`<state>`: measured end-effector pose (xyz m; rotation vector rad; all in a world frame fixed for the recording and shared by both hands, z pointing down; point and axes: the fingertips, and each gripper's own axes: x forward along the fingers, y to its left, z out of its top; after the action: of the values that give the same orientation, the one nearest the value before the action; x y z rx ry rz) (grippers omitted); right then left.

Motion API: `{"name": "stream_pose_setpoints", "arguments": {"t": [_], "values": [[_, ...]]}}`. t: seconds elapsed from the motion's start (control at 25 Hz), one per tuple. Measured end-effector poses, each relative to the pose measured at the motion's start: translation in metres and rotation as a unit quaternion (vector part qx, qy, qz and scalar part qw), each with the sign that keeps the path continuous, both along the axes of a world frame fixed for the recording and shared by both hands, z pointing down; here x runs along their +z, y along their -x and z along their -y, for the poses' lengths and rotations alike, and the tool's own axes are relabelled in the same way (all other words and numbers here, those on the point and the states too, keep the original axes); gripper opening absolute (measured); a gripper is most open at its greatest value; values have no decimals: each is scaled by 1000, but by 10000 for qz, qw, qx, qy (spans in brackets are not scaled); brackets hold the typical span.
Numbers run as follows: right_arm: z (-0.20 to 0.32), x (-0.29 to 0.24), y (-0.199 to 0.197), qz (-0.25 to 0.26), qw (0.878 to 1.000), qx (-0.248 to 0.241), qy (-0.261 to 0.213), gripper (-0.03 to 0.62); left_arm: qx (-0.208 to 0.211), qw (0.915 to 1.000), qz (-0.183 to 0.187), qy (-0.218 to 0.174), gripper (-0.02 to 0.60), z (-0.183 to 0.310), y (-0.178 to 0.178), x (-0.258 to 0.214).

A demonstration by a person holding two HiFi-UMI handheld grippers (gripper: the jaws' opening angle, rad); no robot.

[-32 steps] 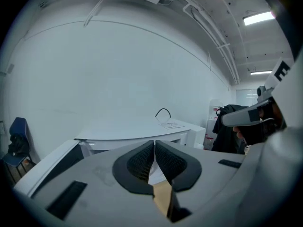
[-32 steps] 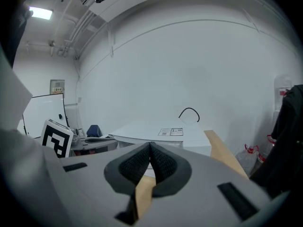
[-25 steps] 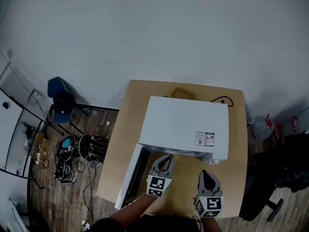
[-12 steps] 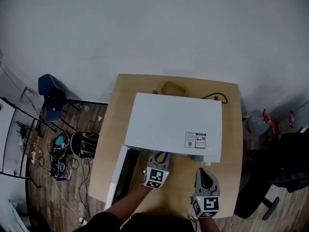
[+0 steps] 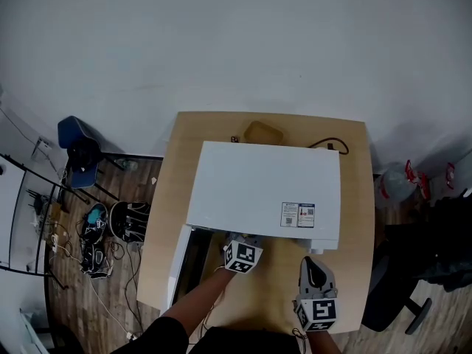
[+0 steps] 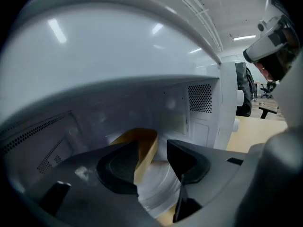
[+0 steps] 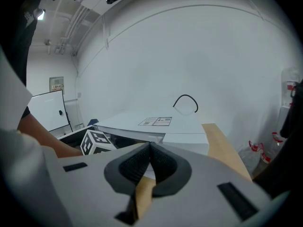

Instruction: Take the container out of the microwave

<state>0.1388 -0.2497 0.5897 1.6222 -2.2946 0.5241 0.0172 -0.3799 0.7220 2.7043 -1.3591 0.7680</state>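
The white microwave point(image 5: 265, 190) stands on a wooden table point(image 5: 354, 249), with its door point(image 5: 179, 260) swung open to the left. Inside the cavity a tan container point(image 6: 143, 143) sits on the white turntable point(image 6: 158, 186). My left gripper point(image 6: 152, 148) reaches into the opening. Its jaws are opening, and the container's near wall shows in the gap with the pads off it. In the head view only the left gripper's marker cube point(image 5: 242, 255) shows, at the microwave's front edge. My right gripper point(image 5: 311, 268) hovers over the table in front of the microwave's right side, shut and empty.
A black cable point(image 5: 330, 147) and a tan object point(image 5: 263, 133) lie behind the microwave. To the left, a blue chair point(image 5: 80, 150) and tangled cables point(image 5: 110, 231) are on the floor. A dark chair point(image 5: 417, 271) stands to the right of the table.
My left gripper has dropped and pushed forward into the microwave opening, so its jaws are now hidden under the top edge. The right gripper has shifted only slightly.
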Motion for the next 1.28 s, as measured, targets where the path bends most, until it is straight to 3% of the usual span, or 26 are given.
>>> {"name": "stream_pose_setpoints", "arguments": {"t": [0.28, 0.56, 0.72, 0.88, 1.28], "values": [[-5, 4, 6, -39, 9999, -86, 73, 57, -14, 9990, 366, -249, 209, 15, 6, 5], [-11, 12, 0, -89, 9997, -86, 192, 57, 2, 9979, 645, -77, 229, 20, 5, 21], [-7, 13, -3, -80, 9997, -16, 245, 57, 92, 9966, 791, -220, 229, 28, 0, 21], [-5, 15, -2, -88, 9997, -25, 214, 57, 336, 9927, 1105, -351, 229, 28, -7, 25], [-12, 15, -8, -139, 9996, 202, 142, 57, 264, 9824, 1831, -244, 227, 40, -1, 27]]}}
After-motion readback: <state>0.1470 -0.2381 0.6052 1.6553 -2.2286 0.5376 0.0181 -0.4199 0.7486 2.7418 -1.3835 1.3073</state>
